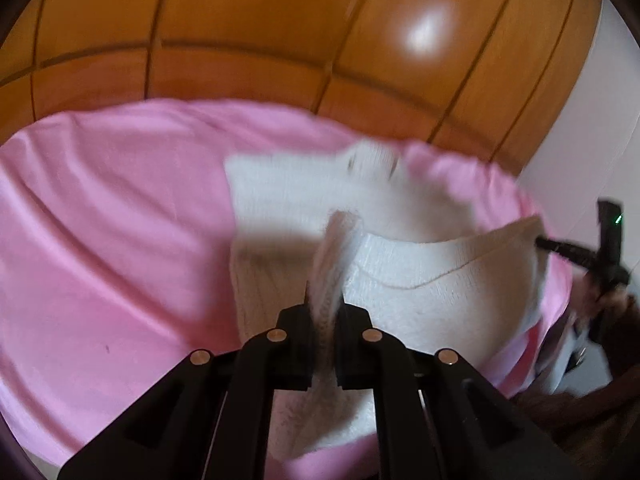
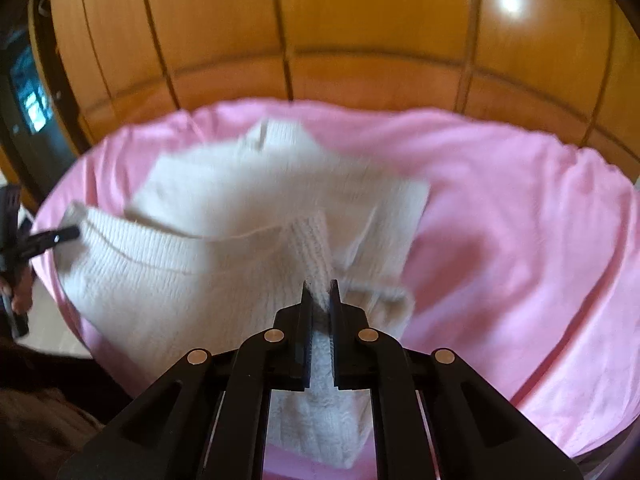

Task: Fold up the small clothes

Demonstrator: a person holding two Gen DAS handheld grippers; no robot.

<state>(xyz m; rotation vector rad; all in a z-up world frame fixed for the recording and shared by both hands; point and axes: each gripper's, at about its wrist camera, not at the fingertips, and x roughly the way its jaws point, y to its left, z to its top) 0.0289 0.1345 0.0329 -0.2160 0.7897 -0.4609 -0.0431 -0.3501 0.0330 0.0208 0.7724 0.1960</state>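
A small white knitted garment (image 1: 420,292) lies on a pink sheet (image 1: 100,240), with its near edge lifted off the sheet. My left gripper (image 1: 324,300) is shut on a ribbed fold of that edge. In the right wrist view the same garment (image 2: 160,280) hangs between both grippers. My right gripper (image 2: 320,290) is shut on another ribbed part of it. The left gripper (image 2: 66,234) shows at the far left, pinching the garment's corner. The right gripper (image 1: 540,242) appears at the right edge of the left wrist view, gripping the other corner. The far half of the garment is blurred.
The pink sheet (image 2: 520,240) covers a rounded surface that ends close behind the garment. Orange wooden panelling (image 1: 240,40) rises beyond it. A person's hand (image 2: 20,288) holds the left gripper's handle. A dark doorway (image 2: 32,100) is at the far left.
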